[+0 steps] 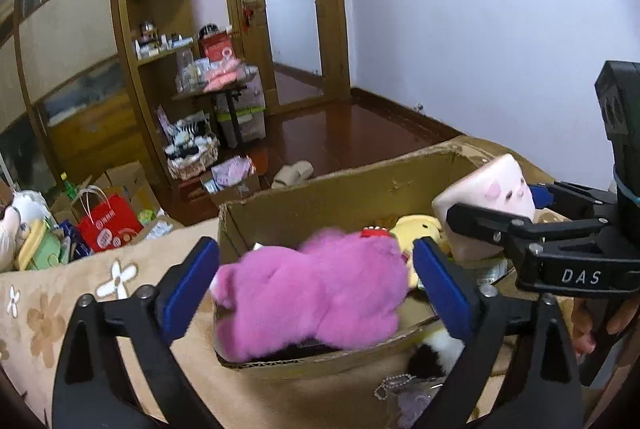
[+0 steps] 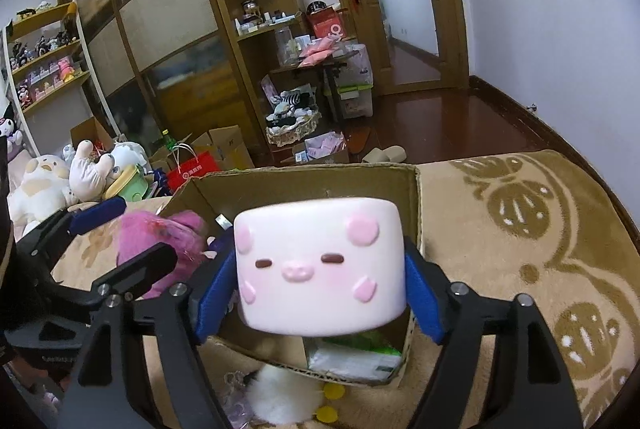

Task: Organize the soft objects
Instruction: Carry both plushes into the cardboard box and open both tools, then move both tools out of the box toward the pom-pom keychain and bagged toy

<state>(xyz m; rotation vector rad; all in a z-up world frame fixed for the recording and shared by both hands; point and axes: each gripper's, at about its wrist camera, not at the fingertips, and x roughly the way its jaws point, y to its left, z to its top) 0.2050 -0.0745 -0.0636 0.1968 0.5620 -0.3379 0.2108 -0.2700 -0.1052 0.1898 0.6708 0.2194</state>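
I see fluffy magenta plush toy lying on side across near-left edge of open brown cardboard box, between blue pads. White squishy cube with pink pig face upright over box's right part, face toward right camera. Yellow plush lies inside box, between them. Box rests on beige flowered blanket.

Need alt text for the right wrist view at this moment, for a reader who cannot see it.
A white cube-shaped pig-face toy sits between the blue pads of the right gripper, above an open cardboard box on a beige patterned blanket. A pink plush and the left gripper show at left; cluttered shelves stand behind.
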